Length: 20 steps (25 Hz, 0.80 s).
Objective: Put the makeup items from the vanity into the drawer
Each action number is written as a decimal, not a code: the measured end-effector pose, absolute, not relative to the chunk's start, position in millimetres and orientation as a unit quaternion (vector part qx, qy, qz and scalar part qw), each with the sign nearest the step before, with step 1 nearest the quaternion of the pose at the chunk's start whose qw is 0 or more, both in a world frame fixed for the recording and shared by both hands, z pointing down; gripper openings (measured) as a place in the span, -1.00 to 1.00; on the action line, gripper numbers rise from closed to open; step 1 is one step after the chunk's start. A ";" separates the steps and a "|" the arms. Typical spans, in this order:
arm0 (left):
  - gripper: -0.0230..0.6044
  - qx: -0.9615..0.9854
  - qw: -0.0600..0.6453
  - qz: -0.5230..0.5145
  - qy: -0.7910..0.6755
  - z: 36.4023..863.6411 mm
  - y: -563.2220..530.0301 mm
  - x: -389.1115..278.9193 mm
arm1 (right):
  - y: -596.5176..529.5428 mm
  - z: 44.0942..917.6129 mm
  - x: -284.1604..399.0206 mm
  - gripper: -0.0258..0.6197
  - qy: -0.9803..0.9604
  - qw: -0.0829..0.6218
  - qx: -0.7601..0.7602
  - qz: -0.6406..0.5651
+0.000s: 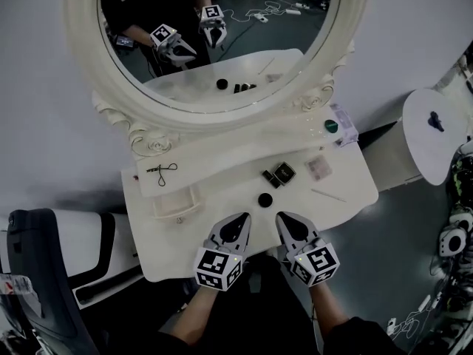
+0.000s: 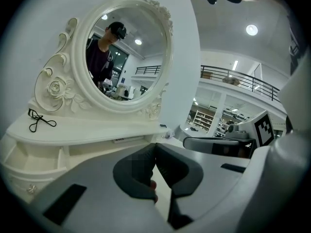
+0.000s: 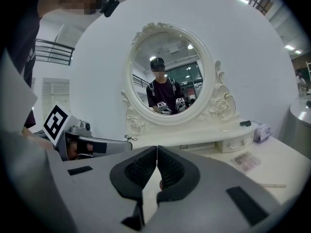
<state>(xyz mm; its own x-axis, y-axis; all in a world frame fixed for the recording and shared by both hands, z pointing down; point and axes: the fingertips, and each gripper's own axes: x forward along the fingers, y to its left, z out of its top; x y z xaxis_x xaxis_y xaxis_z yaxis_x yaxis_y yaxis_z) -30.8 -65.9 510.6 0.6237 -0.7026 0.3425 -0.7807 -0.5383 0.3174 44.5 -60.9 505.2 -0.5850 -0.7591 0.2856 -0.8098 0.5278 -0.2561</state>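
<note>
The cream vanity [image 1: 222, 192] is standing in front of me against a pale wall, its big oval mirror [image 1: 295, 50] filling the twelve o'clock end and reflecting the person and both grippers. A round white side table [image 1: 423, 143] is sitting off at three o'clock.

At the six o'clock edge of the tabletop the left gripper [image 1: 242, 218] and the right gripper [image 1: 281, 217] are hovering side by side. Each is pointing toward the mirror with its jaws pressed together on nothing.

The small drawer [image 1: 176, 204] is standing open at ten o'clock from the left gripper. I cannot tell whether anything is lying in it.

The makeup is lying out on the vanity. A pinkish palette [image 1: 319, 168] is resting at two o'clock from the right gripper, and a square black compact [image 1: 284, 173] is sitting at twelve o'clock from it. A round black pot [image 1: 264, 200] is sitting just ahead of the two jaw tips, between them. A green-lidded jar [image 1: 331, 126] is standing on the raised shelf at one o'clock, and a thin stick [image 1: 327, 195] is lying near the three o'clock edge. A black looped tool [image 1: 163, 171] is resting on the shelf above the drawer.
</note>
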 end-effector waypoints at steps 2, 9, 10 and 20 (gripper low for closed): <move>-0.88 0.869 0.226 0.088 -0.432 513.8 -68.8 -28.2 | -65.9 510.1 47.9 -0.84 -0.873 0.077 0.445 0.184; -0.88 0.854 0.238 0.096 -0.452 535.2 -86.0 -24.0 | -86.7 546.9 45.6 -0.84 -0.881 0.133 0.410 0.193; -0.88 0.852 0.240 0.097 -0.455 539.5 -88.9 -23.4 | -90.4 553.6 44.3 -0.84 -0.882 0.141 0.405 0.193; -0.88 0.831 0.261 0.101 -0.480 578.6 -111.8 -24.1 | -125.8 626.6 28.1 -0.44 -0.884 0.252 0.349 0.184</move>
<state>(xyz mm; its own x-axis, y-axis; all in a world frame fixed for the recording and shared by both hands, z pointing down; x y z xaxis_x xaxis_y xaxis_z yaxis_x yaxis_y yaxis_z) -24.1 -111.8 578.6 0.5180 -0.7459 0.4186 -0.8514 -0.4028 0.3359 28.1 -125.8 626.6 -0.6299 -0.5242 0.5731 -0.7093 0.6888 -0.1496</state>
